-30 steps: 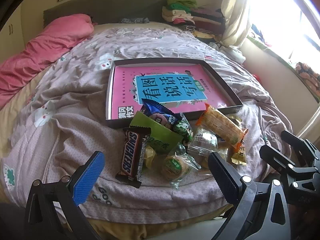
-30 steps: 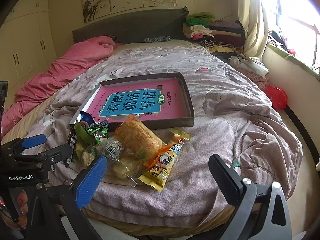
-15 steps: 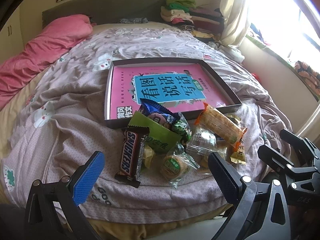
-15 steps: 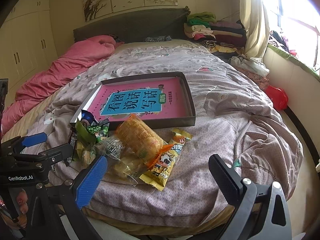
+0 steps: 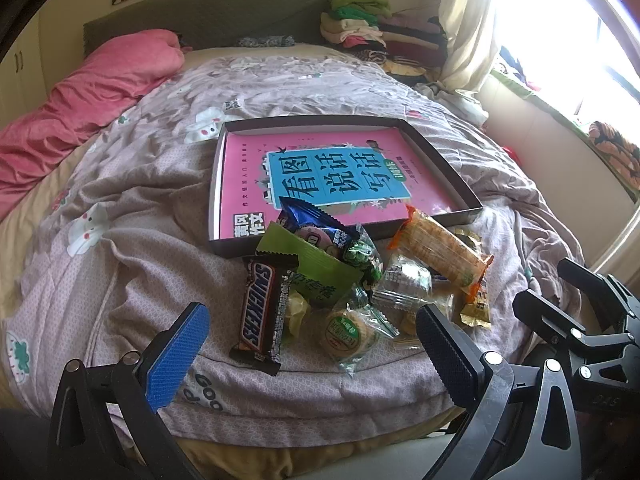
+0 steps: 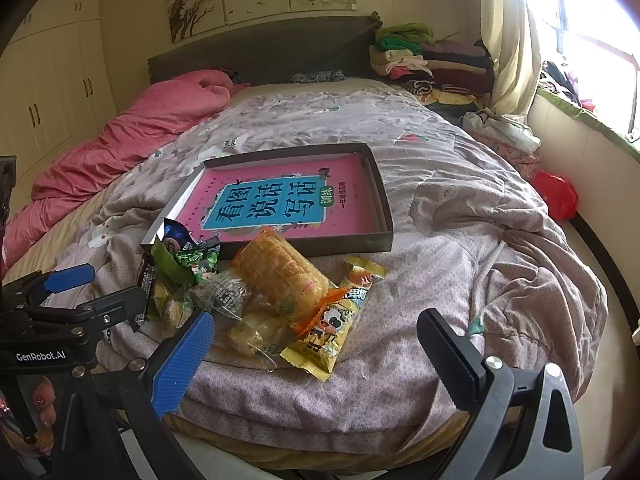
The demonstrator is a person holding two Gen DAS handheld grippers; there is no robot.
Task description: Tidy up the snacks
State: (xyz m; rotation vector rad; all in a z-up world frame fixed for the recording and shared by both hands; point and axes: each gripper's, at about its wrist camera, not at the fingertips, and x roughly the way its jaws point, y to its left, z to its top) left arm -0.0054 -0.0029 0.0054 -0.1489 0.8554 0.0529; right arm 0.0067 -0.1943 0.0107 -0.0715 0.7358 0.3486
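Left wrist view, snack pile just ahead of left tongs, spread wide; right tongs wide too

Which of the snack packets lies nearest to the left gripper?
The Snickers bar, dark brown with its name in white letters, at the pile's left edge, just ahead of the open left gripper.

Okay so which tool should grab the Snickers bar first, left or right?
Left, probably. The Snickers bar lies straight ahead between the open left tool fingers. From the right tool, also open, the bar sits at the pile's far left edge, mostly hidden behind the left tool.
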